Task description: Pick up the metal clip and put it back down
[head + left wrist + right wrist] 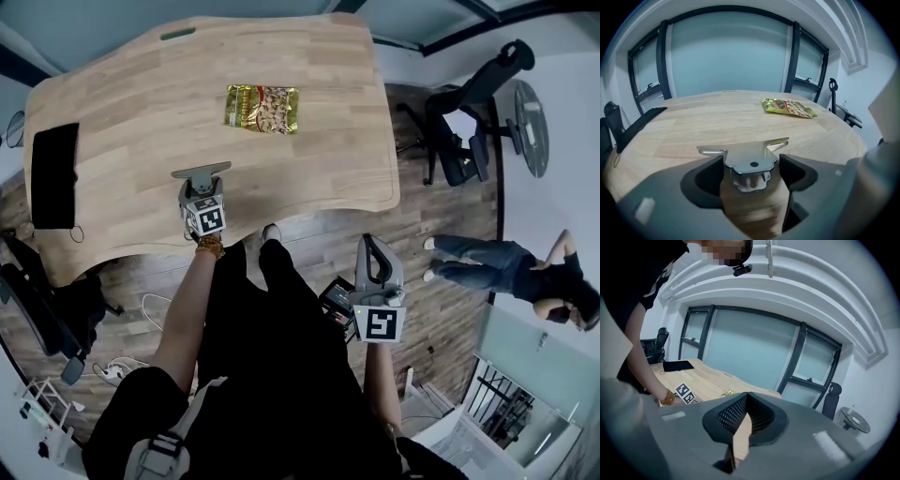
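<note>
Head view.
- Bench: pale wood, rounded corners.
- Left claw: over the bench close to its near edge, marker cube toward the person, bracelet on the wrist behind it.
- Clip: grey metal, at the tip of the left claw, just inside the near edge. Whether it touches the wood cannot be told here.
- Packet: flat on the bench near its middle, well apart from the clip.
- Pad: black, flat at the left end of the bench.
- Right claw: off the bench, over the floor beyond the near right corner.
- Chair: black, past the right end of the bench.
- Second person: on the floor at the right.

Left gripper view.
- Left claw: narrow, both jaws pressed on the sides of the clip, whose two flat wings spread out ahead of the jaws.
- Packet: toward the far right edge of the bench.
- Pad: at the left edge.

Right gripper view.
- Right claw: jaws drawn together, tips meeting, nothing between them.
- Bench: seen beyond, with the pad at its far end.
- Marker cube and bracelet: at the left, over the bench.
- Chair: at the right, before the windows.
</note>
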The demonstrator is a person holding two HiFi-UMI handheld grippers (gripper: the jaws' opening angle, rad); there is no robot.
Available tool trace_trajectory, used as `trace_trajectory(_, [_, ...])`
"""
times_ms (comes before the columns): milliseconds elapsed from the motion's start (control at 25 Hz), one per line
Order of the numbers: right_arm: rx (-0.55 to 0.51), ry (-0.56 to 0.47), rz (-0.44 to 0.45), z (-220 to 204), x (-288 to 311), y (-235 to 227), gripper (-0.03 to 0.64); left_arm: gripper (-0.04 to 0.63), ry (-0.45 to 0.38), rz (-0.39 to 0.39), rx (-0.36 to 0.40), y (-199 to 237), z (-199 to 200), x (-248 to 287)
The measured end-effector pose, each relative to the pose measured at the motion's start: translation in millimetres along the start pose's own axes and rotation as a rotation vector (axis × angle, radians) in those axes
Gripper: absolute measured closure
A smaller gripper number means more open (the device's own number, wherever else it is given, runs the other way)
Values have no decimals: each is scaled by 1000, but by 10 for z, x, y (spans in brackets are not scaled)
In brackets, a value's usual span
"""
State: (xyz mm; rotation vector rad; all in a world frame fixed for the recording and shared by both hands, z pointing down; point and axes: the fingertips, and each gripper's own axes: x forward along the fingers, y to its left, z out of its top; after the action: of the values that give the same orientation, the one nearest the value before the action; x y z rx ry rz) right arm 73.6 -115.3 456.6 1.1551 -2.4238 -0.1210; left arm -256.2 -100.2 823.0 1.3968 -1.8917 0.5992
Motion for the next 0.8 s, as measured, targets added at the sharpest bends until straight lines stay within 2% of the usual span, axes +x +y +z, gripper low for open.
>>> trace_trajectory(320, [14, 15, -44, -15, -95, -156, 595, 218, 7, 14, -23, -49, 20, 12])
trace_trajectory(480, [-16, 86, -62, -142, -140, -234, 595, 246, 3, 20, -29, -33, 65, 25])
trace_trajectory(640, [-5, 60, -61, -138, -124, -244, 595, 284, -1, 19, -16, -21, 96, 48])
trace_trajectory(800, [2, 53, -70, -110, -102, -252, 595, 285, 6, 11, 8, -24, 91, 45])
